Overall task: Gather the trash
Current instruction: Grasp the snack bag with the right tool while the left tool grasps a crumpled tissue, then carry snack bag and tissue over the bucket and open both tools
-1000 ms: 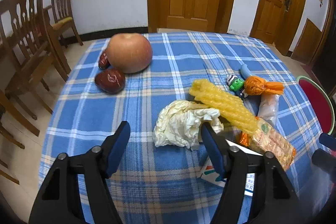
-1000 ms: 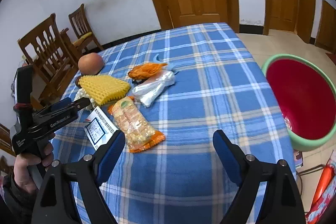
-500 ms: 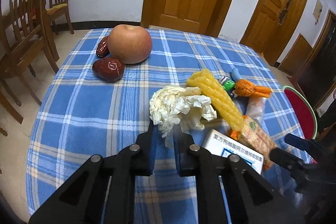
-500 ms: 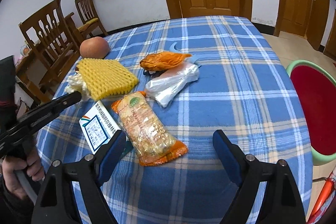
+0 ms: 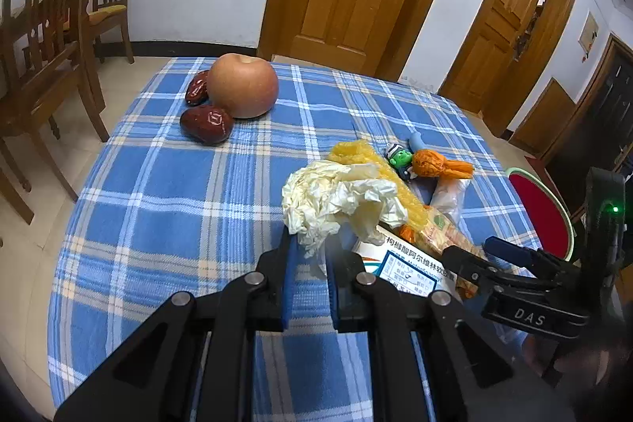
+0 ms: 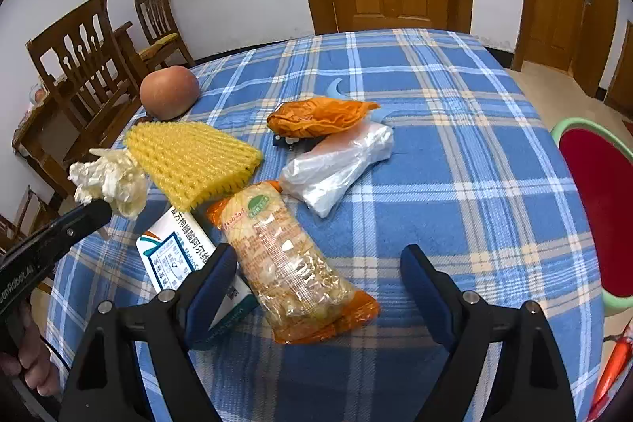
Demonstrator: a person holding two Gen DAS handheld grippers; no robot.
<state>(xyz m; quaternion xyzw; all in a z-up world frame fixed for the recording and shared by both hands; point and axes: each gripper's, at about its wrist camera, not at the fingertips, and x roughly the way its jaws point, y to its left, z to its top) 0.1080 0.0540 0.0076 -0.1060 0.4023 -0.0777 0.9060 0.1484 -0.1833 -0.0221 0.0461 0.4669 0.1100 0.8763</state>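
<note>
Crumpled white tissue paper (image 5: pixel 336 202), soft and light, sits pinched at its lower fringe in the left gripper (image 5: pixel 307 256); the right gripper (image 6: pixel 316 275) gapes over the orange snack packet (image 6: pixel 289 263).

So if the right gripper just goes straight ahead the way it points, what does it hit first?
Most likely the orange snack packet, which lies between the open right gripper fingers; depth is hard to judge in this fisheye view.

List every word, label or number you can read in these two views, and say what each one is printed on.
"DAS": on the right gripper body, left wrist view.
"enRobot.AI", start cut off: on the left gripper body, right wrist view.
Large Chinese characters: on the white box, only partly legible; its small print is unreadable.
Snack packet: red script and green logo too blurred.
</note>
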